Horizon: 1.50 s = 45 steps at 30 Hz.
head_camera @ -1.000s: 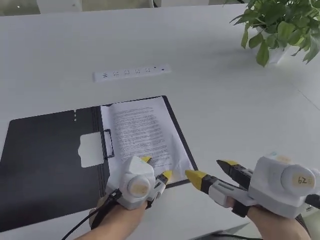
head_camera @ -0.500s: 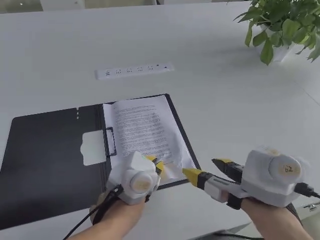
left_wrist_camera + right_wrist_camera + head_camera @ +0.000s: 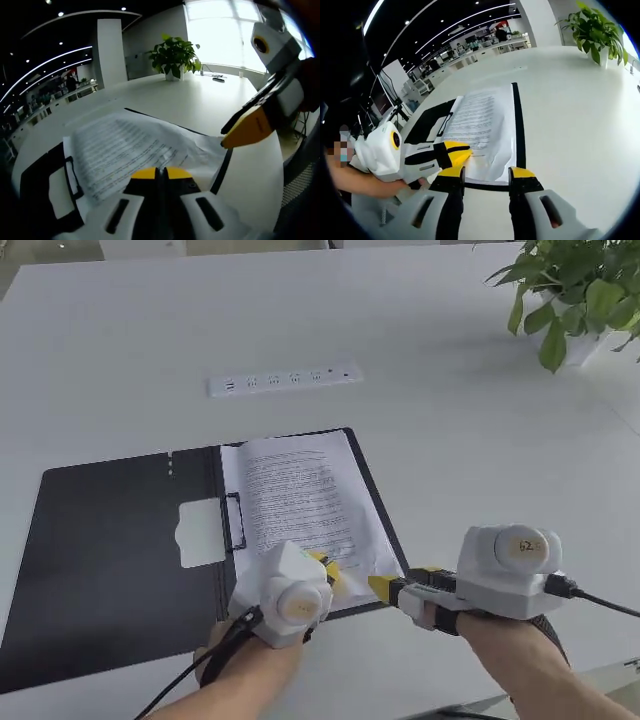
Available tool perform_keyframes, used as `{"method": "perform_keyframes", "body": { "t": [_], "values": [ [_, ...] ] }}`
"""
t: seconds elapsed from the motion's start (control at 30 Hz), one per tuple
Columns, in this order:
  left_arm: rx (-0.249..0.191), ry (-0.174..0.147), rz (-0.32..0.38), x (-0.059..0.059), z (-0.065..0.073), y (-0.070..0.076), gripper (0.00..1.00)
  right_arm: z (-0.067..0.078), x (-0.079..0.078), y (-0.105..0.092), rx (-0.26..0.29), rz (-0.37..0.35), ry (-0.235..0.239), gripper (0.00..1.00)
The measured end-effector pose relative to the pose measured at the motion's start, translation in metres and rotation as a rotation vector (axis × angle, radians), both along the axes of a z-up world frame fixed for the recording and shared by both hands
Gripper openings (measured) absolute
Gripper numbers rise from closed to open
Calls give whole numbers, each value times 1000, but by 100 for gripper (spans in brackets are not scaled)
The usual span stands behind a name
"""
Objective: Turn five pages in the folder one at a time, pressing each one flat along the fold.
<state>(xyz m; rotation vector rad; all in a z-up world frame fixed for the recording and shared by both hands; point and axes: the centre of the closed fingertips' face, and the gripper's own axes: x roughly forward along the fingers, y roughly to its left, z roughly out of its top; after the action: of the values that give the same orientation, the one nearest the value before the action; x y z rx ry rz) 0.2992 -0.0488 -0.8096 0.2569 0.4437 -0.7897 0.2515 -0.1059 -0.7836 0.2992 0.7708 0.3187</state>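
Left gripper [image 3: 325, 567]: pressed together, pinching near edge of top page [image 3: 300, 490].
Right gripper [image 3: 486, 173]: spread, just right of the corner.

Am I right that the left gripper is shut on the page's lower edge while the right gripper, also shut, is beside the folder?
Not quite: the right gripper is open, its jaws apart in the right gripper view. The left gripper is shut on the lower edge of the page.

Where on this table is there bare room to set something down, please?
Bare table lies between the folder and the plant, and beyond the power strip. Crowded: the near corner of the pages, around the left gripper and right gripper.
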Motion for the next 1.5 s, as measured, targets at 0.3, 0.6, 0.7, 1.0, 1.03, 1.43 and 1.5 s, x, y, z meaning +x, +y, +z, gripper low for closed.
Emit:
{"method": "perform_keyframes", "body": {
  "t": [0.3, 0.6, 0.7, 1.0, 1.03, 1.43, 1.5],
  "values": [
    [0, 1, 1, -1, 0, 0, 3, -15, 3, 1, 13, -36, 63, 18],
    [-2, 2, 5, -1, 1, 0, 3, -18, 4, -11, 0, -89, 75, 0],
    [-6, 7, 10, -1, 1, 0, 3, -17, 4, -11, 30, -110, 75, 0],
    [-63, 76, 50, 1, 2, 1, 4, -9, 6, -7, 60, -109, 41, 0],
    [-68, 83, 52, 1, 2, 2, 4, -8, 7, -7, 63, -108, 38, 0],
    [-122, 122, 71, -6, 25, 22, 13, 32, 17, 16, 127, -63, -91, 0],
    [-129, 112, 72, -6, 36, 29, 15, 41, 19, 20, 135, -58, -120, 0]
  ]
}}
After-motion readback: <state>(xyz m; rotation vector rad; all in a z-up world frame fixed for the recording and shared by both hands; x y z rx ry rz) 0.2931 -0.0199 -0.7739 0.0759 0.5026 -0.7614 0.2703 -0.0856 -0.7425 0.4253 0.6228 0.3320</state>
